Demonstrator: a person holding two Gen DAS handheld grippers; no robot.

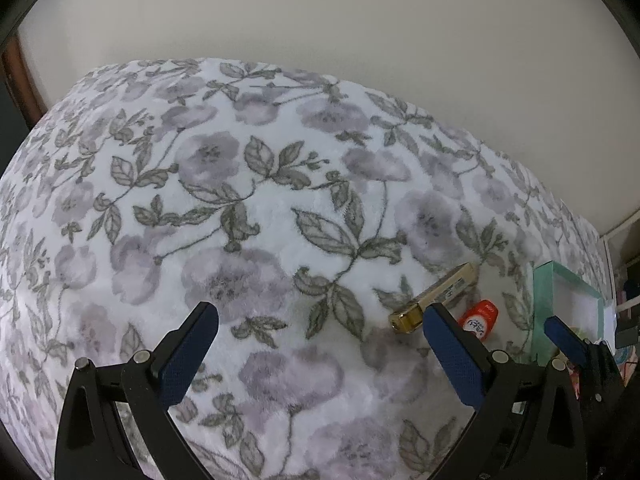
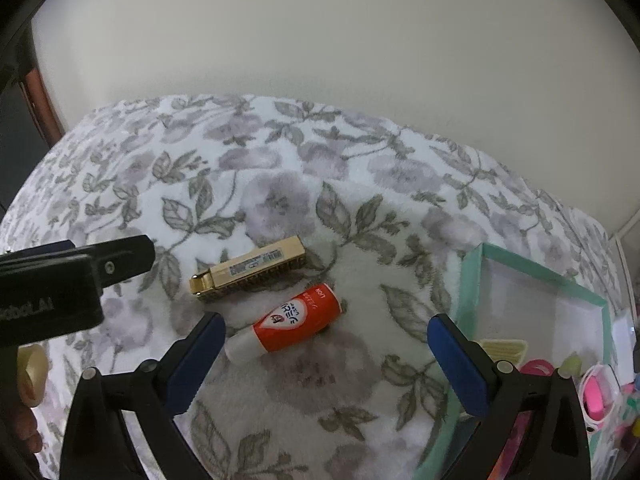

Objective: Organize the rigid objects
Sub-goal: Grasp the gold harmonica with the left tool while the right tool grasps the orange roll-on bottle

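Both grippers, left and right, hang spread and empty. The tube looks light, stiff, slick; best pinched mid-body.

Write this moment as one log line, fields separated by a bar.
left gripper: open, empty | right gripper: open, empty | gold harmonica, orange tube: on floral blanket | teal box: right

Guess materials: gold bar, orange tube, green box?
Gold bar: looks like shiny metal, or metallic-coated; it has mirror-like glints and a paper barcode sticker on top.
Orange tube: probably plastic, with a glossy printed orange label and a matte whitish cap end.
Green box: likely cardboard; thin, flat, matte mint walls with crisp edges and a pale inside.
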